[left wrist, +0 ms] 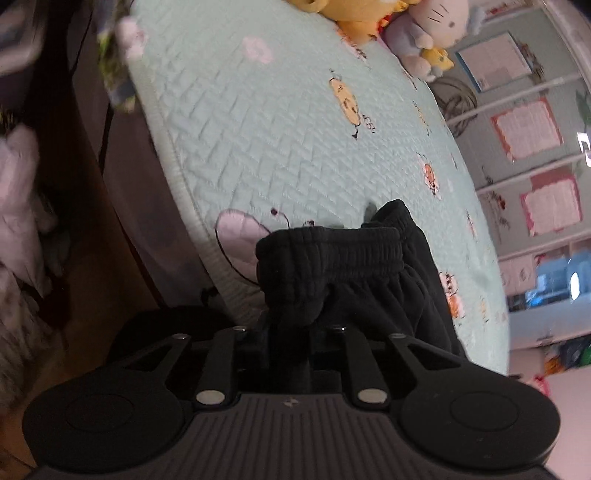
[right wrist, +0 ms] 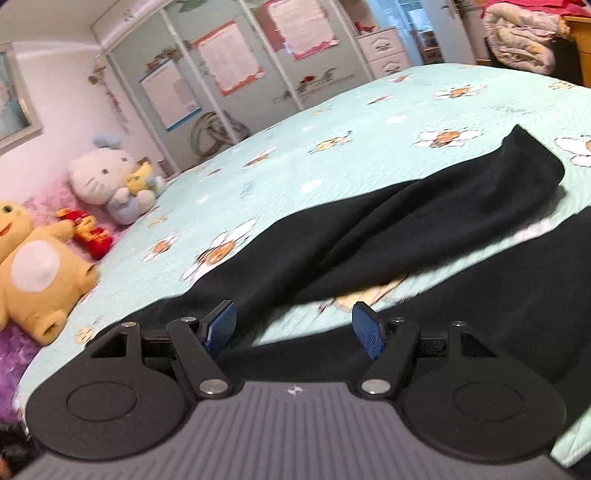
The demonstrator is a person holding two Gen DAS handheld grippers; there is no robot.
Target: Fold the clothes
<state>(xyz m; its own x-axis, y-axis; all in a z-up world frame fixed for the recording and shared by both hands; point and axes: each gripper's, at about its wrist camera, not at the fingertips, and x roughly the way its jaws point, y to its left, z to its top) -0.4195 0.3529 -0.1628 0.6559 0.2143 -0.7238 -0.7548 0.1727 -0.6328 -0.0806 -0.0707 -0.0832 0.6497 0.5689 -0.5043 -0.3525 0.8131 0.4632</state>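
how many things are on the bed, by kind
black trousers: 1, waistband bunched in the left tongs
plush toys: 3, a yellow bear, a white cat, a small red toy
total: 4 on the mint bee-print bedspread

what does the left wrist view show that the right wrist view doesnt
Only the left wrist view: the trousers' elastic waistband bunched in the left tool, and the bed's edge with the dark floor beside it. Only the right wrist view: the open right tool with blue pads, a long trouser leg, a red toy. Both: the green bedspread, the white cat plush, wardrobe doors.
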